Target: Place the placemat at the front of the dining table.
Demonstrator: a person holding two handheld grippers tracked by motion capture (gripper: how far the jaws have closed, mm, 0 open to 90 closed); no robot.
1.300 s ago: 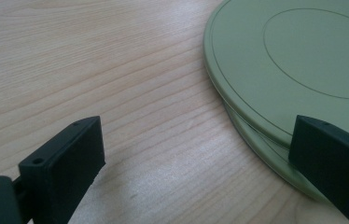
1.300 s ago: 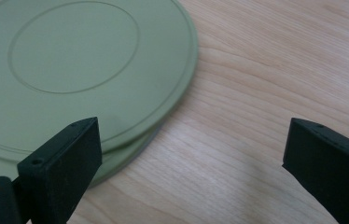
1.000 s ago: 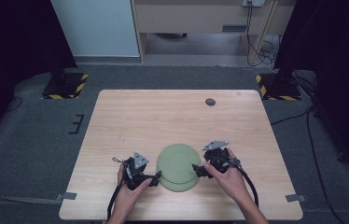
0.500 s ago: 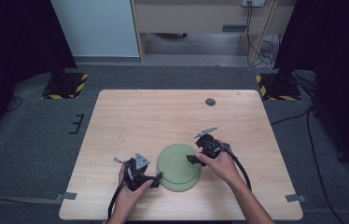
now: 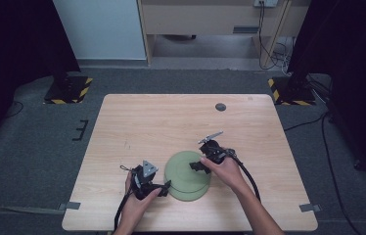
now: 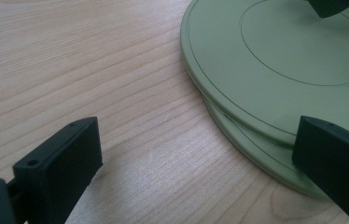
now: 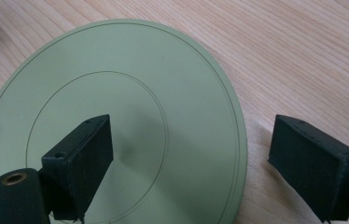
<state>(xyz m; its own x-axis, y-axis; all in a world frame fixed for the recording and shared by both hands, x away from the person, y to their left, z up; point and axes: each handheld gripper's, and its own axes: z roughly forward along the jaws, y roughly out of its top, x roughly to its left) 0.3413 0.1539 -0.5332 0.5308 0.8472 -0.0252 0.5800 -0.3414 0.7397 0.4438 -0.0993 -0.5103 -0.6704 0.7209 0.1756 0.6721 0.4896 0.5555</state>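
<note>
I see two round, flat, pale green plates (image 5: 187, 175) stacked on the light wooden table (image 5: 171, 122), near edge, a bit right of centre. In the left gripper view the top plate (image 6: 275, 70) sits slightly offset on the lower one (image 6: 256, 154), so a sliver of the bottom rim shows. Both have thin concentric rings on the face.

My right gripper (image 5: 201, 165) is over the plates' far-right edge, jaws wide apart. In the right gripper view one jaw hangs over the top plate's face (image 7: 116, 140) and the other is out beyond the rim, over bare wood, so the plate edge lies between them. Can't tell if either jaw touches the plate. Right hand (image 5: 226, 169) wraps the gripper body from the near-right, forearm running diagonally down to the bottom edge; grey plate tilted up at the far side, cable looping off to the right.

Left gripper (image 5: 164, 186) sits at the plates' near-left edge, also opened wide. One jaw is over bare table, the other over the stack's rim; contact unclear. Left hand (image 5: 139, 193) grips from below-left, wrist low, forearm coming straight up from the near edge.

Far side of the table: a small dark round disc (image 5: 220, 106), well apart from everything else.
</note>
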